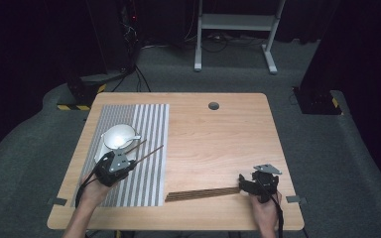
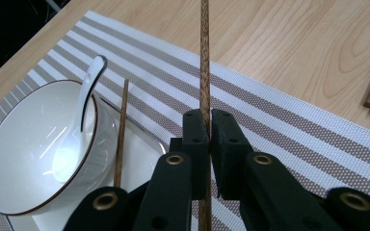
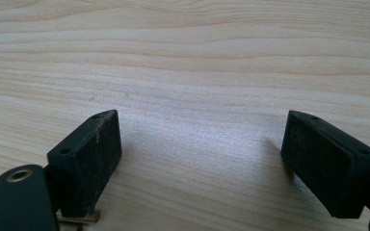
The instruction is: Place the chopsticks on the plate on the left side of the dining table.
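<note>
**Chopstick pinched, its mate already down**

The left gripper [image 2: 203,144] is clamped on a chopstick [image 2: 204,57] above the striped placemat [image 2: 279,120]; the right gripper [image 3: 202,159] rests wide apart over bare table [image 3: 183,57]. The thin stick could swivel in the pads and land crooked beside the other chopstick [image 2: 121,134] by the bowl [image 2: 38,144]. Its long axis points away along the jaws
</note>
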Motion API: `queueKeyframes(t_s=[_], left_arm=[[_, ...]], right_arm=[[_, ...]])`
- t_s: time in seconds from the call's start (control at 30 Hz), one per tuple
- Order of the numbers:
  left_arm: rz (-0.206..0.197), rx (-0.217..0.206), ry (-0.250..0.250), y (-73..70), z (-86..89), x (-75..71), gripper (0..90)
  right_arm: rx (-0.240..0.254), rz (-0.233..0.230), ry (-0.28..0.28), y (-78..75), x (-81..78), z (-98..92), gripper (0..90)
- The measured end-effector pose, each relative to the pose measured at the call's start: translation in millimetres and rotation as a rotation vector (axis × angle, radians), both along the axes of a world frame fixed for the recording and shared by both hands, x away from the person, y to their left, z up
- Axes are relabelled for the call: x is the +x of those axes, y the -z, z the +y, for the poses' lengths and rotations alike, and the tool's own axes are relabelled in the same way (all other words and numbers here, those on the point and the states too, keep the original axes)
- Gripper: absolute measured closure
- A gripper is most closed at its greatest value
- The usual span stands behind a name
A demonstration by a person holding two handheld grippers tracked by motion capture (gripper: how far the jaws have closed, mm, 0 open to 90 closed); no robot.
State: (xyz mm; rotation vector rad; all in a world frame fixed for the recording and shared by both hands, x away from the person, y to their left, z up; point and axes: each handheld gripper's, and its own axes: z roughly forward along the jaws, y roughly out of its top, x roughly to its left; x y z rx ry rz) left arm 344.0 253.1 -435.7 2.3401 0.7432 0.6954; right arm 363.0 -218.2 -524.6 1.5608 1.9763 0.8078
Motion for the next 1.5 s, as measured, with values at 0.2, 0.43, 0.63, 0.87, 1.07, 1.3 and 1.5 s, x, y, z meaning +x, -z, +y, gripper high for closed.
queueKeyframes(t_s=[0.2, 0.43, 0.63, 0.87, 1.07, 1.3, 1.5], left_arm=[[0.003, 0.003, -0.022, 2.3, 6.8, 2.2, 84.8], [0.010, 0.026, -0.037, 7.9, 10.2, 3.7, 84.8], [0.024, 0.029, -0.045, 13.8, 16.6, 8.0, 84.8], [0.027, 0.019, -0.066, 17.1, 22.0, 11.3, 84.8], [0.032, 0.019, -0.077, 19.9, 24.5, 13.3, 84.8], [0.036, 0.062, -0.092, 25.6, 25.9, 17.3, 84.8], [0.036, 0.061, -0.126, 28.6, 33.8, 20.8, 84.8]], right_arm=[[0.002, 0.001, 0.003, 0.0, -0.1, 0.3, 13.7], [0.001, 0.001, 0.004, 0.0, 0.0, 0.3, 13.7], [0.002, 0.001, 0.004, 0.0, 0.2, 0.5, 13.7], [0.002, 0.001, 0.004, 0.0, 0.4, 0.6, 13.7], [0.002, 0.001, 0.004, 0.0, 0.4, 0.6, 13.7], [0.002, 0.001, 0.004, 0.0, 0.3, 0.6, 13.7], [0.002, 0.001, 0.005, 0.0, 0.4, 0.6, 13.7]])
